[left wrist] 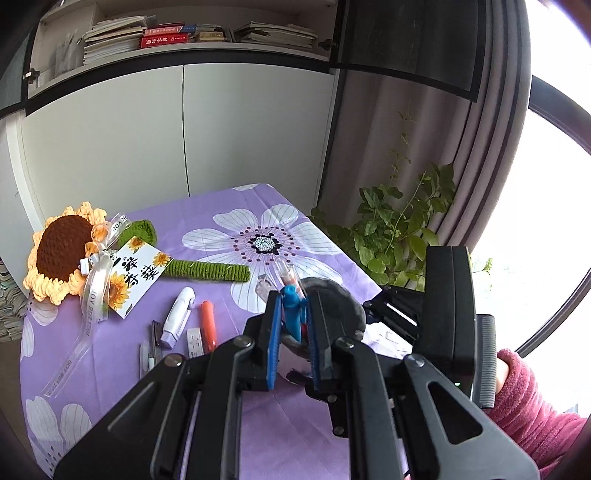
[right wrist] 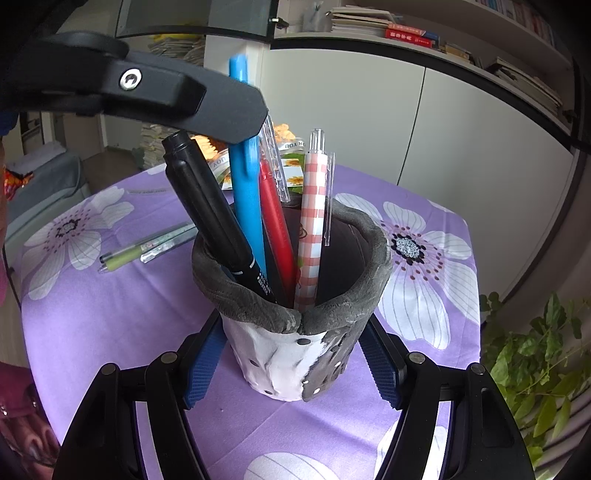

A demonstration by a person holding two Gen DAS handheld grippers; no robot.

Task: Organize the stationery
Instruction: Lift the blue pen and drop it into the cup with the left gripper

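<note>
home study | bookshelf (left wrist: 192, 35) | curtain (left wrist: 399, 147) | houseplant (left wrist: 399, 229)

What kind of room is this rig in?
Likely a home study or living room: a small table under a purple floral cloth, cupboards with book-stacked shelves above, a curtain by a window and a houseplant.

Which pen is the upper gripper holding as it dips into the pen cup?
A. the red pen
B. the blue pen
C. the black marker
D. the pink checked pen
B: the left gripper is shut on the blue pen, whose lower end sits inside the pen cup.
</note>
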